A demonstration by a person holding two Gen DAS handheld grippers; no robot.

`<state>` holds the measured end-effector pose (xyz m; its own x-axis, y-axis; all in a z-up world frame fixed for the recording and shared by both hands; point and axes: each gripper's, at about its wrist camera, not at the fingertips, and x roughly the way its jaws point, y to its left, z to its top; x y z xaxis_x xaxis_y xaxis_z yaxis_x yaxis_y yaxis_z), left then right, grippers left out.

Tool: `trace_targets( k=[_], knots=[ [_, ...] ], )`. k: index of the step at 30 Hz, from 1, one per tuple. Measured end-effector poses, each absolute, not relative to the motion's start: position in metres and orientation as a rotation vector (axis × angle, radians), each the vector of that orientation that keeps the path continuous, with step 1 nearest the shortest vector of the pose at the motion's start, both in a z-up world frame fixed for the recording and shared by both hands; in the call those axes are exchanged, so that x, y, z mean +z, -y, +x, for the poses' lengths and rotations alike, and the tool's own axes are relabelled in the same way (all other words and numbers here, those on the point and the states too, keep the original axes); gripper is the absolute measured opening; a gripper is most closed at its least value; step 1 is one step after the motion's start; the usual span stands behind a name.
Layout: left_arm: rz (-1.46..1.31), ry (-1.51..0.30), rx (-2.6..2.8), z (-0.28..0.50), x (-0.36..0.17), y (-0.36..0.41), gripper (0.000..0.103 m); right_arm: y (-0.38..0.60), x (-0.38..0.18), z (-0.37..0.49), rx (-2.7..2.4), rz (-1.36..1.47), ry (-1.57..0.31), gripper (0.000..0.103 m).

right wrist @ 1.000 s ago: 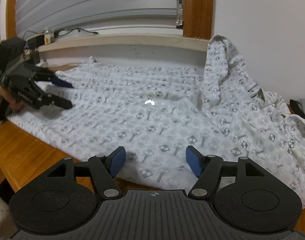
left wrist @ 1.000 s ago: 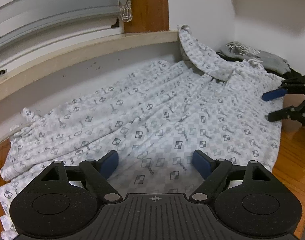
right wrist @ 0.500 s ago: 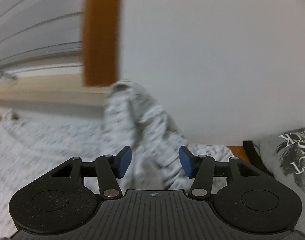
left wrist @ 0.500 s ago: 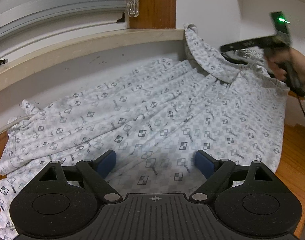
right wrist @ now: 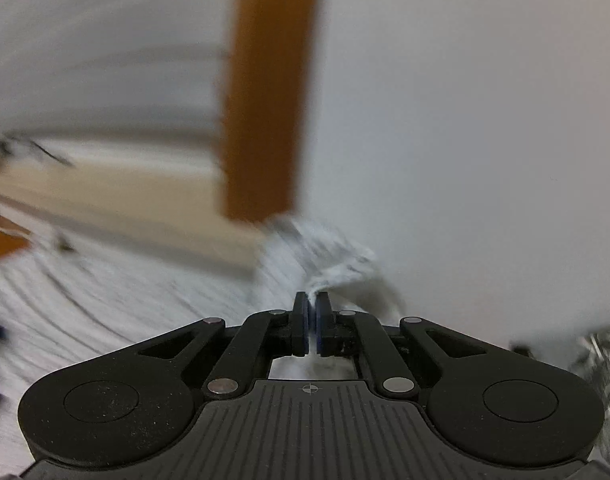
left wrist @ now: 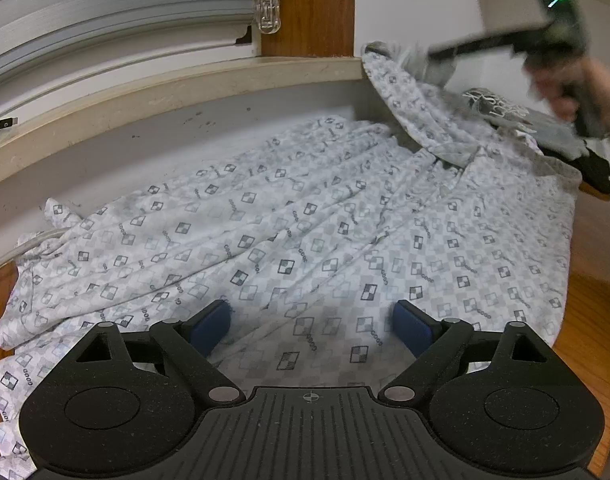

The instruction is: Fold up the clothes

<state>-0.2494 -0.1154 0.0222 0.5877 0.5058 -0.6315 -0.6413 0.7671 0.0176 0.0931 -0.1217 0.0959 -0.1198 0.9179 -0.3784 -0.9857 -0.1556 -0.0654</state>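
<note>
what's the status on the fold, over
Left gripper open, low over the shirt. Right gripper shut on the shirt's raised far corner by the wall. Grey garment lies beside that corner.

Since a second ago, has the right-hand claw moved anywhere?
Yes. The right claw left the table's near edge for the far corner by the brown wooden post, and is now shut on the white patterned garment there.
</note>
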Motion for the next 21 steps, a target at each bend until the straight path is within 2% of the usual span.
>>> trace_targets(
  k=[5,9,11,13,16,21],
  knots=[
    [-0.222,-0.664,0.677,-0.249,0.023,0.115,0.093,0.158,0.137,0.048,1.906,-0.275,-0.183,0.004],
    [-0.222,-0.666,0.678,-0.249,0.023,0.115,0.093,0.154,0.137,0.031,2.017,-0.285,-0.299,0.005],
    [-0.222,-0.667,0.678,-0.249,0.024,0.115,0.093,0.151,0.129,0.027,2.020,-0.313,-0.327,0.015],
    [-0.222,-0.668,0.678,-0.249,0.024,0.115,0.093,0.156,0.118,0.030,2.005,-0.321,-0.320,0.037],
    [-0.222,-0.669,0.679,-0.249,0.025,0.114,0.093,0.166,0.100,0.041,1.950,-0.329,-0.305,0.046],
    [-0.221,-0.672,0.686,-0.248,0.025,0.114,0.095,0.186,0.050,0.071,1.801,-0.383,-0.309,0.055]
  ],
)
